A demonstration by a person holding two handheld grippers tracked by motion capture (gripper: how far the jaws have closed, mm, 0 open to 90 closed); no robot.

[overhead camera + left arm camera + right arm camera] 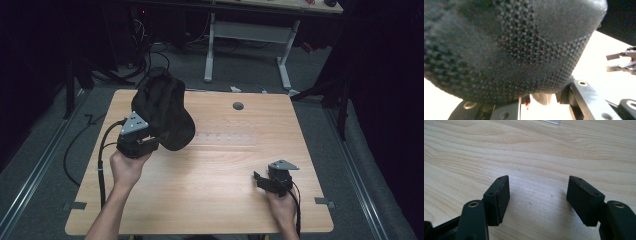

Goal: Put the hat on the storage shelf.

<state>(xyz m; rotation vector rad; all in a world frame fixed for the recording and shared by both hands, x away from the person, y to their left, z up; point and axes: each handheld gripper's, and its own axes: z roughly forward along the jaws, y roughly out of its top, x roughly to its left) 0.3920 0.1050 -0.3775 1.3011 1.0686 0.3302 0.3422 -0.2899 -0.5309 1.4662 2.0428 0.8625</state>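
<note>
The wooden worktop (225, 165) is the largest thing in the high view: a pale, grained board with rounded corners, a small round grey grommet (238, 106) near its far edge and a faint clear strip (225, 138) lying flat across its middle. Behind it, on the grey floor, stands a second desk with a white frame (250, 35).

Next in size is a black cloth bag (162, 107), soft and slumped, held up above the left part of the worktop. Its upper end reaches past the far left edge of the board, and its rounded lower bulge hangs over the wood. In the left gripper view the cloth (511, 47) sits right against the camera: a dark knitted or mesh weave with a coarser dotted band running across a smoother panel, and a small red fleck (527, 101) at its lower edge.

The left gripper (142, 142) holds the bag from below, its grey three-cornered plate on top and its black cable trailing off the left edge of the worktop. Its fingers (586, 96) are clamped on the bag's lower edge.

The right gripper (262, 179) rests low near the front right of the worktop, well apart from the bag. Its fingers (499, 198) stand spread wide with bare wood between them, holding nothing.
</note>
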